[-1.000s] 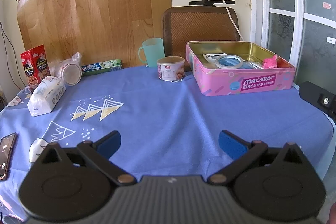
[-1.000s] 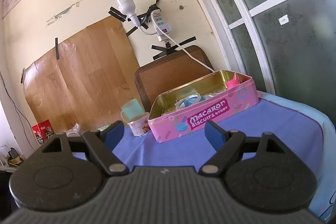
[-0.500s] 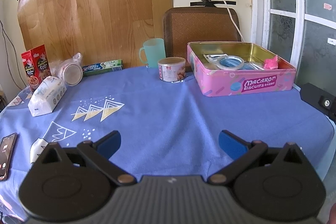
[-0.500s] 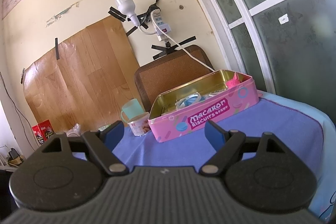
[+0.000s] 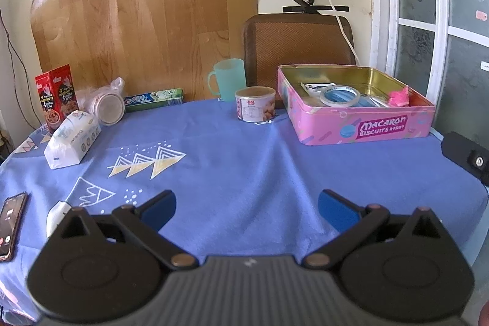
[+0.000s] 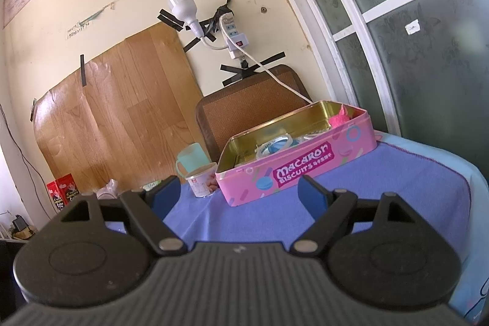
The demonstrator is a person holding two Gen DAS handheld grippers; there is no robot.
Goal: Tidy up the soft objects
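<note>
A pink "Macaron Biscuits" tin [image 5: 360, 127] [image 6: 293, 173] stands open at the table's far right. Inside it lie a roll of tape [image 5: 340, 96], a pink soft lump [image 5: 398, 96] [image 6: 340, 119] and some packets. A white soft tissue pack [image 5: 71, 139] lies at the far left of the blue tablecloth [image 5: 244, 167]. My left gripper [image 5: 246, 208] hangs open over the near middle of the cloth, holding nothing. My right gripper [image 6: 237, 196] is open too, tilted, facing the tin from the near right, empty.
At the back stand a small can [image 5: 255, 104], a green mug [image 5: 227, 80], a toothpaste box [image 5: 154, 100], a bagged round lid [image 5: 107, 107] and a red cookie box [image 5: 56, 97]. A phone [image 5: 10, 222] lies near left. A brown chair [image 5: 298, 42] stands behind the table.
The left wrist view has shifted slightly, with far objects sitting a touch lower. Both grippers stay open and nothing on the table has moved.
</note>
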